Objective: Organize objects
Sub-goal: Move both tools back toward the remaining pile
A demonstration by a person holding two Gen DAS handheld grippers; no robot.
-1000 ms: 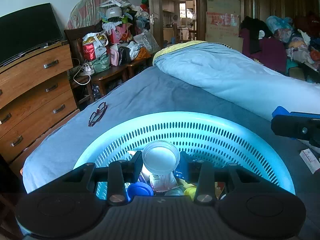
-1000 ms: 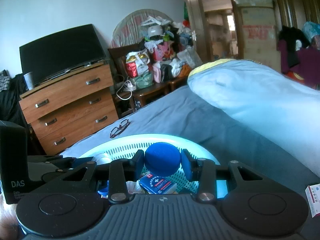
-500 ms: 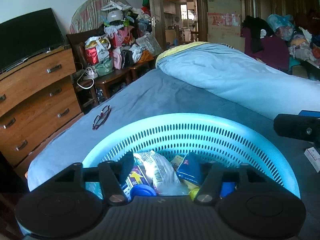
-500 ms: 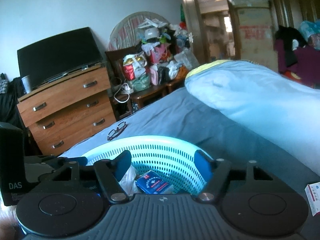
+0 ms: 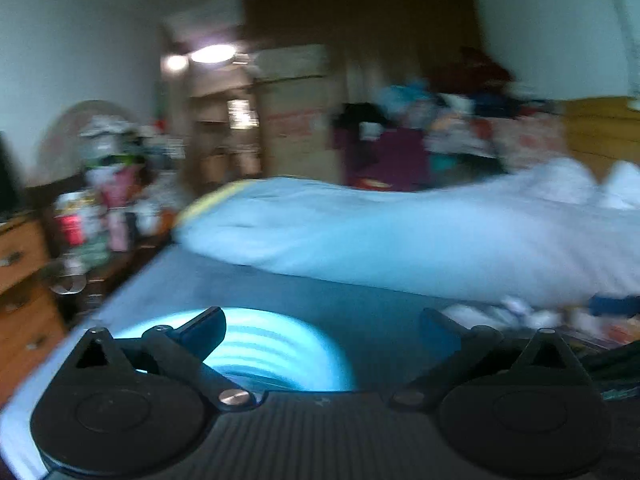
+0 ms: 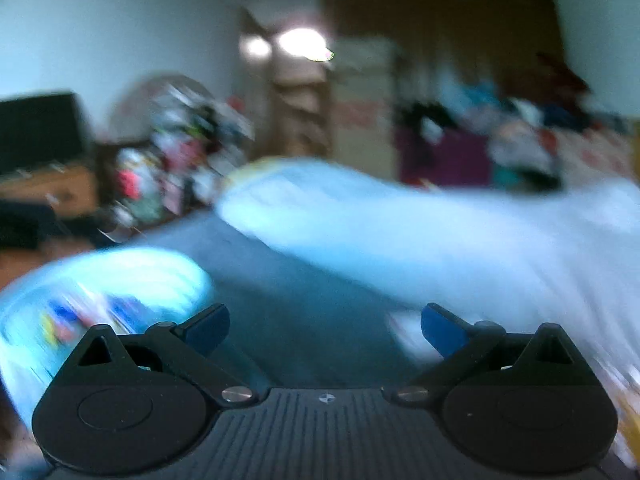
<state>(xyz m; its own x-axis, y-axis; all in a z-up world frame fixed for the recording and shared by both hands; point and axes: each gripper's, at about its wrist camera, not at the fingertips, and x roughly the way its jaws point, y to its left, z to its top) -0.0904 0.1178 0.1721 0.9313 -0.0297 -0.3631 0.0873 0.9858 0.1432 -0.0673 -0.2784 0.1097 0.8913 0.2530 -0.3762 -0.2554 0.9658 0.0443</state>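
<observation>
Both views are smeared with blur, so fine detail is lost; the plainest landmark is the pale blue basket (image 5: 276, 354), which sits on the grey-blue bed sheet (image 5: 360, 312). In the left wrist view the basket lies low and left of centre, partly behind the left finger of the left gripper (image 5: 322, 326); its slatted wall shows as bright bands, and what it holds cannot be made out from here. The left gripper's jaws are spreading wide, with nothing between them but bare sheet; the right-hand blue pad (image 5: 434, 332) stands well to the right of the basket.

In the right wrist view the basket (image 6: 132, 280) sits at the far left, and streaks of colour inside it, blue, yellow and red, show small items (image 6: 76, 320) piled within, though none can be told apart. The right gripper (image 6: 324, 326) points past the basket's right side, over open sheet; its jaws are likewise opening, released, gripping nothing.

Beyond the basket a rolled light blue quilt (image 5: 400, 240) lies across the bed. Right of the basket, at the foot of the quilt, a few pale and dark scraps (image 5: 520, 308) rest on the sheet, too blurred to name. Left of the basket stands a wooden dresser (image 5: 20, 280); behind it, a cluttered heap of bags (image 6: 176, 160).
</observation>
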